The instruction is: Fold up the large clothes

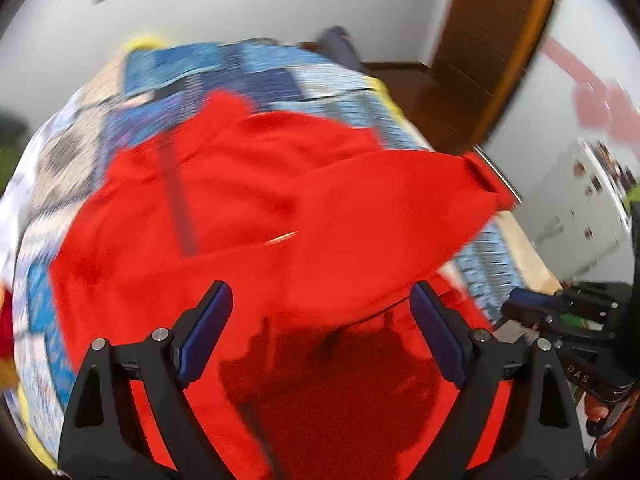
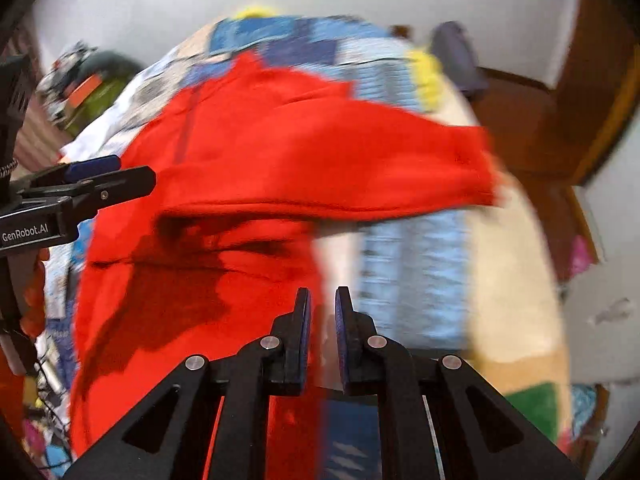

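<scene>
Hovering low over the near hem, the left gripper (image 1: 322, 328) has its blue-padded jaws spread wide with nothing between them; red cloth lies beneath in the gripper's own shadow. Off to its right, the right gripper (image 2: 322, 312) has its pads drawn nearly together, a thin gap showing between them. Whether a thin edge of fabric is caught there I cannot tell; both views are smeared by motion.

Just beyond the fingers lies the red garment (image 1: 256, 208), a large top or sweatshirt by the look of it, spread across a bed covered with a blue patchwork quilt (image 1: 256, 68). One panel, probably a sleeve (image 2: 360, 160) or a side flap, is raised off the rest and casts a dark shadow on the body of the garment below, its cuffed end (image 1: 484, 176) reaching toward the right edge of the bed. A darker vertical strip, perhaps a placket or zip, runs down the chest further back.

Past the bed stand a white wall and a wooden door (image 1: 492, 40).

My reading is that an early fold is under way: the side panel is being carried across the torso. Next, that panel needs laying flat and square on the body, then a fresh grip on the hem to fold lengthwise.
</scene>
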